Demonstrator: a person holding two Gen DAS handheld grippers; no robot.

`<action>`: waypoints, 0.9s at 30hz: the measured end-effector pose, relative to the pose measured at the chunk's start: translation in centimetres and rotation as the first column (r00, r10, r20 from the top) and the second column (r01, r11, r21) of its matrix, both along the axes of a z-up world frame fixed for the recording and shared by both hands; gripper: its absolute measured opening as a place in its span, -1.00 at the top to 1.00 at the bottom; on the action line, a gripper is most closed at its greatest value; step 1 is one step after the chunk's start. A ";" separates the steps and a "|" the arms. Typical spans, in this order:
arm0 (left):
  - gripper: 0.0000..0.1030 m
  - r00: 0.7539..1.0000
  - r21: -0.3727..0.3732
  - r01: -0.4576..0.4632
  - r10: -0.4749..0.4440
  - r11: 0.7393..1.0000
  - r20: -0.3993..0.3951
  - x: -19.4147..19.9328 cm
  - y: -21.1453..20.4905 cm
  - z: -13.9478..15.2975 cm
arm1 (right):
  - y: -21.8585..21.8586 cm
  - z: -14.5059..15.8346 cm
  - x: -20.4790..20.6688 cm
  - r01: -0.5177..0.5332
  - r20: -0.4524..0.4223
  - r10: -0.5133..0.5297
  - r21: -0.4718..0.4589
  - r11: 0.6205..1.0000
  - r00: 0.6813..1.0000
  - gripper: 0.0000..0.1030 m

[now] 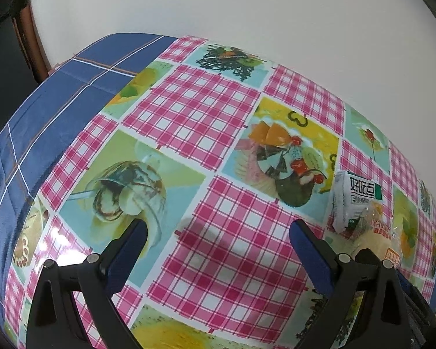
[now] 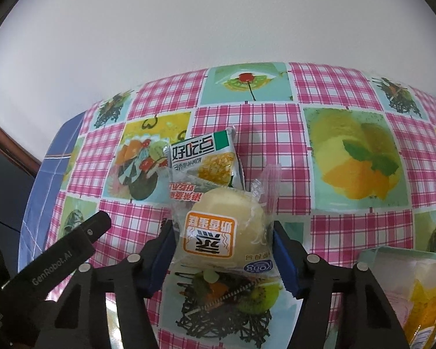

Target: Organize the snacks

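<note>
My right gripper (image 2: 222, 240) is shut on a pale round bun in a clear wrapper (image 2: 223, 226) with an orange label, held just above the table. Beyond it lie a flat snack packet (image 2: 186, 190) and a white cracker packet with a green corner (image 2: 203, 157), touching each other. In the left wrist view the cracker packet (image 1: 354, 197) and the bun (image 1: 375, 238) show at the right, with the right gripper's finger (image 1: 372, 264) on the bun. My left gripper (image 1: 218, 232) is open and empty above the pink checked cloth.
The table carries a pink checked oilcloth (image 2: 247, 122) with dessert pictures over a blue cloth (image 1: 58, 101). A white wall stands right behind it. A bag with orange and yellow contents (image 2: 415, 288) lies at the near right. The left gripper's black body (image 2: 69, 247) sits at the left.
</note>
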State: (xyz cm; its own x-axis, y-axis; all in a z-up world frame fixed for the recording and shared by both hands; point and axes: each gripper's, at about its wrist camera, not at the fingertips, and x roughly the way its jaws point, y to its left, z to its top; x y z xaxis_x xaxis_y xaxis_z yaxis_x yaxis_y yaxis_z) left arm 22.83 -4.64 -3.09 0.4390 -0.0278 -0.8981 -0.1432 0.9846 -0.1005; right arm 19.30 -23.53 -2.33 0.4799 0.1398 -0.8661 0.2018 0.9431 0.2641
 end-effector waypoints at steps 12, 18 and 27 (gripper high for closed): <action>-0.91 0.994 0.022 0.111 -0.111 0.994 0.011 0.2 -3.9 1.0 | -3.7 2.5 -0.4 0.091 0.062 -0.090 -0.010 0.996 0.994 -0.27; -0.91 0.982 0.030 0.188 -0.189 0.982 0.000 1.5 -7.4 1.7 | -6.6 2.5 -0.7 0.166 0.078 -0.164 -0.019 0.986 0.983 -0.27; -0.90 0.966 0.024 0.256 -0.256 0.966 -0.026 3.5 -12.0 1.6 | -10.0 2.0 -1.3 0.233 0.070 -0.232 -0.010 0.972 0.970 -0.27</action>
State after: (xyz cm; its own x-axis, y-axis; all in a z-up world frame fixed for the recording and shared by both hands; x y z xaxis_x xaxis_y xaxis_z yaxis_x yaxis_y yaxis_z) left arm 26.31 -16.66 -1.46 0.3999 -0.1125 -0.9096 0.1119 0.9910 -0.0734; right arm 18.00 -33.58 -0.34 0.5553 0.0024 -0.8316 0.3984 0.8770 0.2686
